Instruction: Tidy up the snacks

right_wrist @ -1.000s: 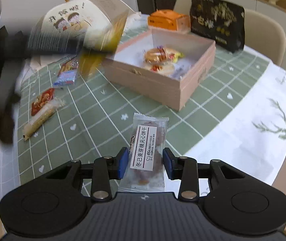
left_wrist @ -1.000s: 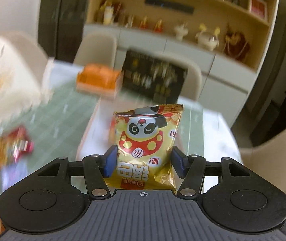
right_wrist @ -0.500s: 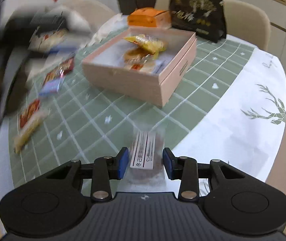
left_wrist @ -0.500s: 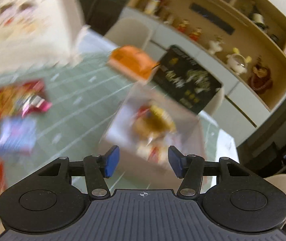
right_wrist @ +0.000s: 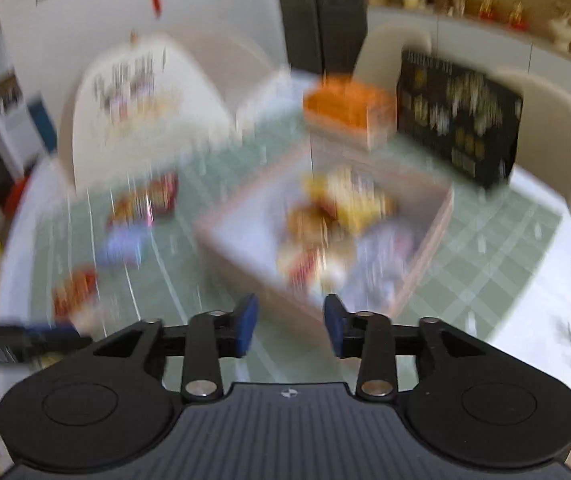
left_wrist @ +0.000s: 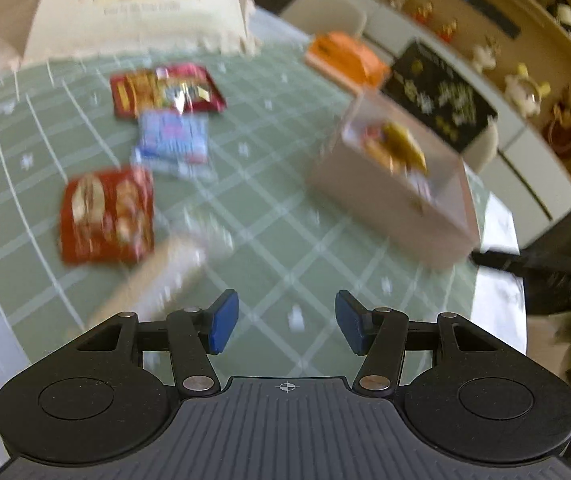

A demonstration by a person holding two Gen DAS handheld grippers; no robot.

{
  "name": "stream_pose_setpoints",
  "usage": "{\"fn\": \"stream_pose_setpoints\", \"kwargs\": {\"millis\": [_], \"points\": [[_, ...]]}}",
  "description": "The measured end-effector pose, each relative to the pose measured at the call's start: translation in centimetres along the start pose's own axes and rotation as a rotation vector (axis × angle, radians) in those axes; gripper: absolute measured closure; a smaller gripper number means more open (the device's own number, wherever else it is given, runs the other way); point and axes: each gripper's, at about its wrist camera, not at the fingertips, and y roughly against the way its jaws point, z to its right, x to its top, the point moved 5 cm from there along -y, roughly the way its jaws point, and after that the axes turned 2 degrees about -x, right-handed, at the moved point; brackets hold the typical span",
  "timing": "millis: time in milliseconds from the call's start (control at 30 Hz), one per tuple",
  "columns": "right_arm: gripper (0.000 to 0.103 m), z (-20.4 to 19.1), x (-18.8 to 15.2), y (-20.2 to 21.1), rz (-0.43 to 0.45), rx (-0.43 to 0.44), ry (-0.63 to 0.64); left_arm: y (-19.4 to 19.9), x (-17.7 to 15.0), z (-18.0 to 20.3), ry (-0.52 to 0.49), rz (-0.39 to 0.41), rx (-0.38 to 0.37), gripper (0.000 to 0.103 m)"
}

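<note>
While the right gripper (right_wrist: 289, 330) hangs over the near wall of the pink box (right_wrist: 425, 248) with its fingers spreading and nothing between them, the left gripper (left_wrist: 281, 328) points at the loose packets with fingers spread and empty. The likely next pick, the red packet (left_wrist: 105, 216) beside the blue packet (left_wrist: 173, 138), wants a low approach so the fingers straddle its short edges flat on the worktop (left_wrist: 269, 184). Open cloth lies between packets and box, but the right gripper's dark body intrudes at the worktop's right edge.

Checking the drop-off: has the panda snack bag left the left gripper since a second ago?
Yes. The left gripper is empty; the bag now seems to lie in the pink box.
</note>
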Motion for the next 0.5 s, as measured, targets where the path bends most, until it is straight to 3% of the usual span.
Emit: {"fn": "stream_pose_setpoints", "kwargs": {"millis": [167,200,267,333,400,500], "points": [[0.061,0.3,-7.1,-2.6,-0.240,-0.032,-0.033,-0.3,-1.9,0.2,-0.018,-0.077,-0.043,0.044],[0.056,0.4,-7.9,-2.9,-0.270,-0.041,-0.050,-0.3,-2.0,0.2,-0.014,-0.081,-0.049,0.044],[0.047,-0.1,-8.9,-2.2,-0.273,-0.027,-0.065,-0.2,-2.0,-0.2,-0.003,-0.087,-0.061,0.044],[0.047,-1.4,-9.7,-1.8,-0.290,0.001,-0.056,-0.4,-1.8,-0.5,0.006,-0.094,-0.070,0.044],[0.064,-3.1,-10.2,-1.6,-0.293,-0.040,0.023,-0.6,-1.7,-0.9,0.010,-0.101,-0.081,0.044],[0.067,-4.4,-9.4,-0.7,-0.278,-0.070,0.048,-0.6,-1.5,-1.2,0.012,-0.098,-0.104,0.044]]}}
